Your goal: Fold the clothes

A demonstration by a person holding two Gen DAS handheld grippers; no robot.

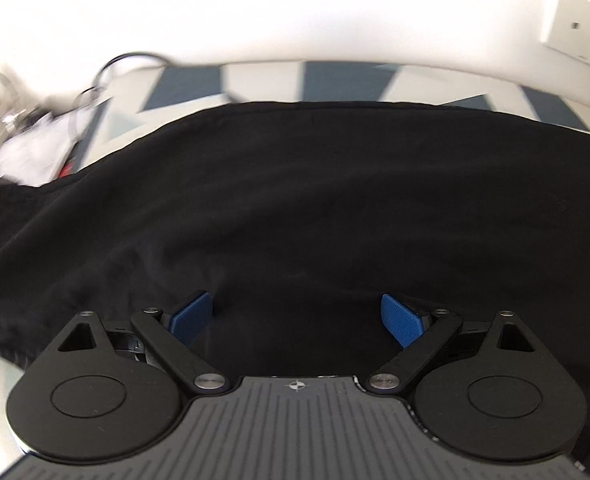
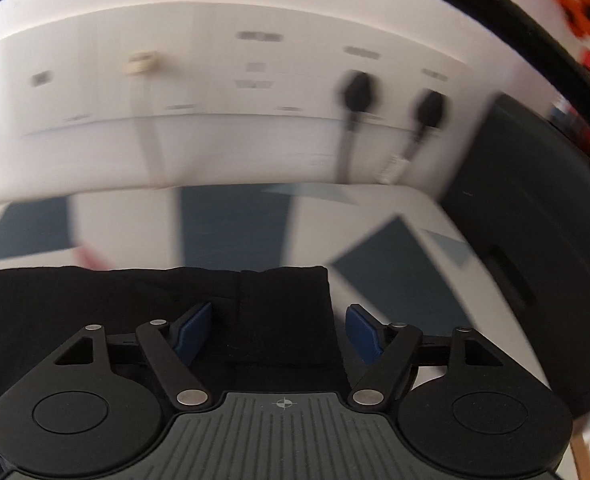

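The left tongs (image 1: 297, 322) tilt steeply down over a black garment (image 1: 295, 200), their blue pads (image 1: 401, 320) spread wide with nothing pinched between them; dark cloth lies beneath the gap, and whether the fingertips touch it cannot be told. The garment lies spread on a surface (image 1: 263, 80) patterned in white and slate-blue blocks, and in the left wrist view it fills most of the width, its long axis running from side to side, its far edge a smooth line across the picture and its left end narrowing down toward the lower left corner. Beyond that left end sits a blurred clutter of cables and white items (image 1: 35, 148), too smeared to name. A white wall rises behind, with a pale plate (image 1: 579, 28) on it at upper right. The right tongs (image 2: 279, 334) lean down less steeply, at a corner of the same black garment (image 2: 135, 296); their jaws stand moderately apart, one pad over the cloth and the other pad (image 2: 362, 334) just past the garment's right edge, over the bare patterned surface (image 2: 395, 272). A folded flap or doubled strip of the fabric lies in the gap, but the pads do not press on it. In this view the garment stretches away to the left. A dark box (image 2: 535, 240) stands to the right on the surface, and two black plugs (image 2: 357, 94) hang on the blurred white wall behind.
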